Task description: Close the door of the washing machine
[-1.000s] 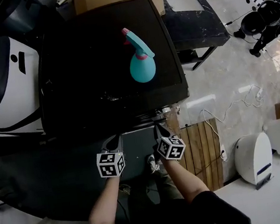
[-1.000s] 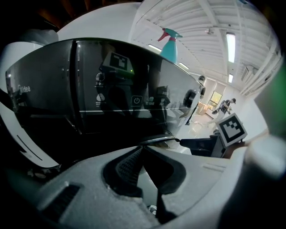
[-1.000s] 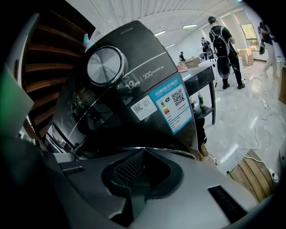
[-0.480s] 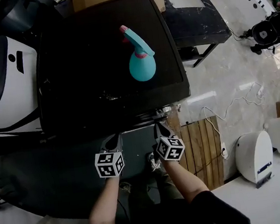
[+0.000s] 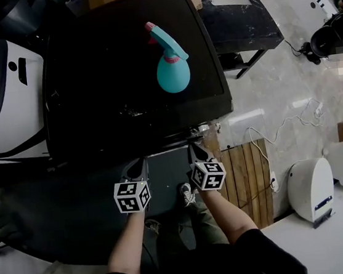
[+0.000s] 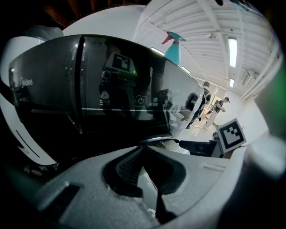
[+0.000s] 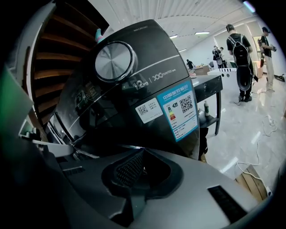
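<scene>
The black washing machine (image 5: 123,96) fills the head view, with a teal spray bottle (image 5: 169,62) standing on its top. My left gripper (image 5: 136,166) and right gripper (image 5: 196,151) are side by side at its front edge, both shut with nothing in them. In the left gripper view the shut left gripper (image 6: 143,148) points at the glossy dark front panel (image 6: 103,94), with a chrome edge (image 6: 160,140) just beyond it. The right gripper (image 7: 142,153) faces the silver knob (image 7: 114,61) and the blue label (image 7: 179,112). The door is not clearly visible.
A white appliance (image 5: 6,104) stands left of the washer, and a black table (image 5: 238,23) stands behind it on the right. On the floor to the right are a wooden pallet (image 5: 246,180), a cable (image 5: 282,129) and a white device (image 5: 311,190). People (image 7: 241,58) stand far off.
The head view has shifted slightly. Both grippers keep their place at the washer's front edge, still shut.
</scene>
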The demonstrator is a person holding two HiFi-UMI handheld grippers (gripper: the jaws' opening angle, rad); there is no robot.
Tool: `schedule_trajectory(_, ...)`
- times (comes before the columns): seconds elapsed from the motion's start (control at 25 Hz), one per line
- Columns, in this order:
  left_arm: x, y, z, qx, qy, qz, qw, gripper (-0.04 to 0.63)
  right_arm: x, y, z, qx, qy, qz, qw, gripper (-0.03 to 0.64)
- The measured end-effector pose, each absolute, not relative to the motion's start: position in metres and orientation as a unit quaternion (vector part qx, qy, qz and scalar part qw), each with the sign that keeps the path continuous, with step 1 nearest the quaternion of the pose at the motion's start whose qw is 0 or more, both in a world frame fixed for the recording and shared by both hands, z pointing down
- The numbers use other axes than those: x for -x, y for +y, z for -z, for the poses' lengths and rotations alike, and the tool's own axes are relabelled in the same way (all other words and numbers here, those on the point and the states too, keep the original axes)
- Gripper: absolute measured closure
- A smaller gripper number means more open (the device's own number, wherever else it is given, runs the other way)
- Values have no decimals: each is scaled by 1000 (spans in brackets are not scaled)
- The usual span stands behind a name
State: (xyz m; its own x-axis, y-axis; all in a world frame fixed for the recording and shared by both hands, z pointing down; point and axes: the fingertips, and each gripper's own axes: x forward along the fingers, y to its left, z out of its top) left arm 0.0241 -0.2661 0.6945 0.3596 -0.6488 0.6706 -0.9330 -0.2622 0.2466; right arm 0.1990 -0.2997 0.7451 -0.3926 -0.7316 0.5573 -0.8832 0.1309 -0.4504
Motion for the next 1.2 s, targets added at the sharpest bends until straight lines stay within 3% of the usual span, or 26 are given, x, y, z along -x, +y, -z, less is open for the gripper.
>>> schedule_trajectory(0.48,-30,-257,-671,-786,-498,-222,291,591,-203,-275,-725,-551,-739,-377,93,617)
schedule_trajectory(1.2,-15,-172,-595,-854,-415,-207,235,591,-179,-166,-596,-599,-740,-304,40,617)
